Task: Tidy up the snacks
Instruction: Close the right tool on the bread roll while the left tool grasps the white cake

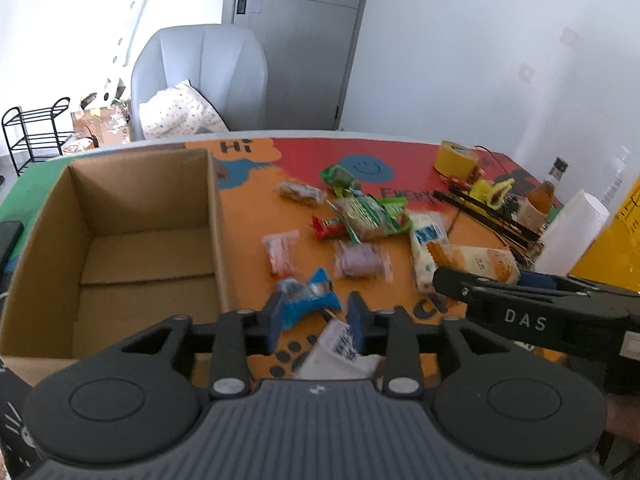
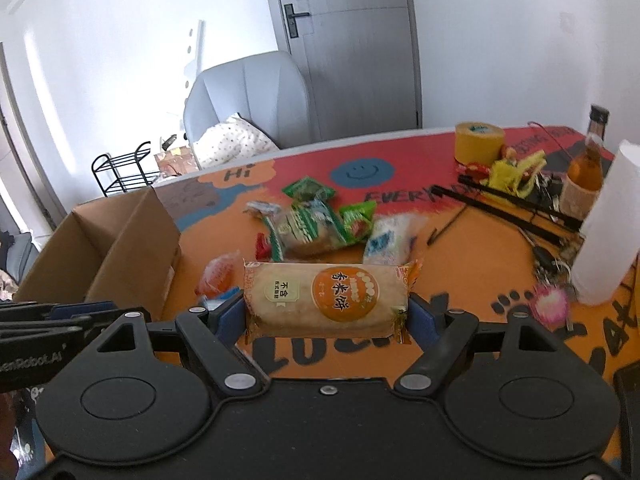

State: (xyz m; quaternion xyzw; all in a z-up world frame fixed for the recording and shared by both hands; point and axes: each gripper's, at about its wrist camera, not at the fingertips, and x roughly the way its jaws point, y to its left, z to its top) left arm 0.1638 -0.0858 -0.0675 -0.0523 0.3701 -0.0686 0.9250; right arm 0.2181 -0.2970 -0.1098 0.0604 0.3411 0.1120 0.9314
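Note:
My left gripper (image 1: pixel 316 322) is shut on a blue-and-white snack packet (image 1: pixel 308 300), held just right of the empty cardboard box (image 1: pixel 120 216). My right gripper (image 2: pixel 326 316) is shut on an orange rice-cracker pack (image 2: pixel 328 298), held above the table; the pack also shows in the left wrist view (image 1: pixel 476 262). A pile of loose snacks lies mid-table: a green sandwich pack (image 1: pixel 368 214), a red bar (image 1: pixel 326 227), a purple packet (image 1: pixel 360 260), a pink-and-white packet (image 1: pixel 280 252) and a white-blue packet (image 1: pixel 426 240).
A yellow tape roll (image 1: pixel 456 158), a bottle (image 1: pixel 542 196), a white paper roll (image 1: pixel 572 232), black sticks and yellow clutter (image 1: pixel 490 192) crowd the table's right side. A grey chair (image 1: pixel 200 80) stands behind the table. A pink pompom (image 2: pixel 550 304) lies near the paper roll.

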